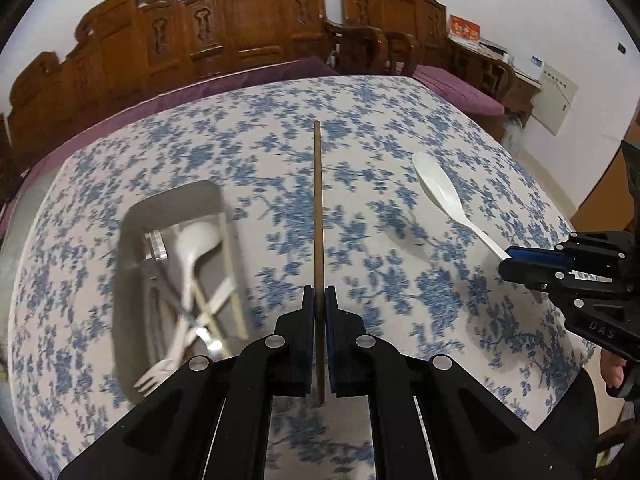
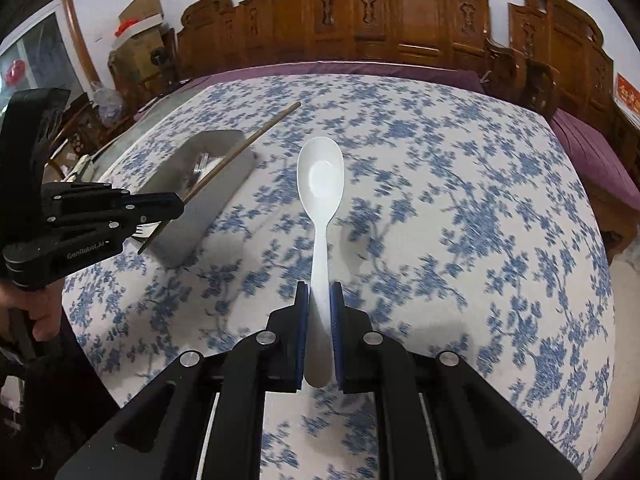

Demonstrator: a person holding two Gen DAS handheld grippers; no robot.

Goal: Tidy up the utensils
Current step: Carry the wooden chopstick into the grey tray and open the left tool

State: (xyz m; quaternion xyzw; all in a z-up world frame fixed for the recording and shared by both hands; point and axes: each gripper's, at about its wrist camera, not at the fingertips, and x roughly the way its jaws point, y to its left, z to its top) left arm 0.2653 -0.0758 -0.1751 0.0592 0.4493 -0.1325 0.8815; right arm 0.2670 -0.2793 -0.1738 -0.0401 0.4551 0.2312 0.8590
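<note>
My left gripper [image 1: 319, 292] is shut on a brown chopstick [image 1: 317, 200] that sticks straight ahead above the table; from the right wrist view the same gripper [image 2: 182, 202] and chopstick [image 2: 248, 140] show at the left. My right gripper [image 2: 319, 290] is shut on the handle of a white spoon [image 2: 320, 176], bowl facing up, held off the cloth; it appears at the right in the left wrist view, gripper [image 1: 506, 260], spoon [image 1: 436, 184]. A grey metal tray [image 1: 132, 216], also tray [image 2: 236, 136], lies left of the chopstick and holds a white spoon, a fork and other utensils.
The table [image 1: 400, 120] wears a white cloth with blue flowers. Carved wooden chairs [image 2: 400, 20] with purple cushions line its far side. Cardboard boxes [image 2: 140, 28] stand far left. A person's hand [image 2: 40, 312] grips the left tool's handle.
</note>
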